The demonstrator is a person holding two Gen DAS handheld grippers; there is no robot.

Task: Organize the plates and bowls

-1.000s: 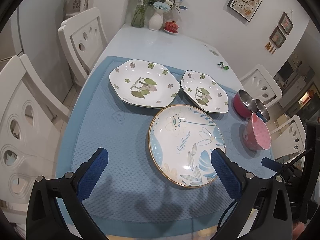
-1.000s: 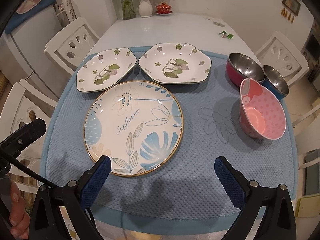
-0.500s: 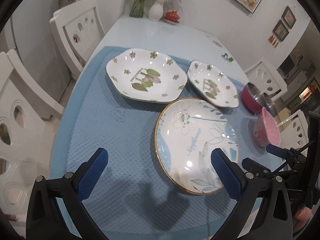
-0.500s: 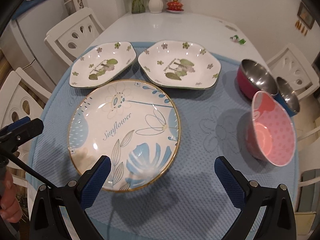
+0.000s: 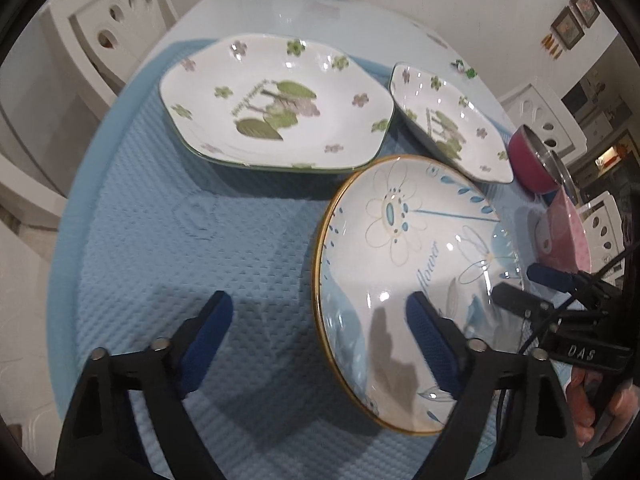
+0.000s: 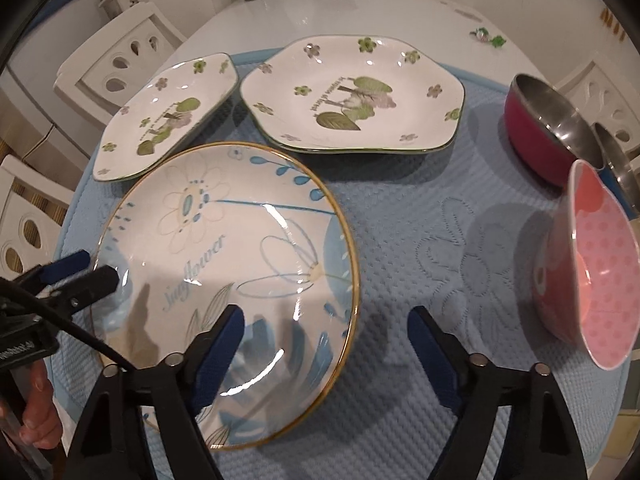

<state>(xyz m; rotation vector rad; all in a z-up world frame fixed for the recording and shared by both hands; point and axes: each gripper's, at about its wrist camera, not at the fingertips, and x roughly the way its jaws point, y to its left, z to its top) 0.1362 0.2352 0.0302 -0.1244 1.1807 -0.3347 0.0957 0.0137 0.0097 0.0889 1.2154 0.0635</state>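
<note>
On the blue quilted mat (image 6: 400, 220), the round gold-rimmed sunflower plate (image 6: 240, 240) lay just in front of two hexagonal floral plates (image 6: 352, 96), while the left gripper (image 5: 320, 332) and right gripper (image 6: 320, 340) hovered over its edges, both spread wide.

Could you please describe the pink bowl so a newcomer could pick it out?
On the blue mat, look along the right edge, nearer than the red steel-lined bowl. The pink bowl lies tipped on its side, the only one with polka dots.

Round plate (image 6: 224, 280) – blue leaves, gold rim; bowl (image 6: 596, 276) pink, seemingly dotted – mat (image 6: 440, 240) blue.
</note>
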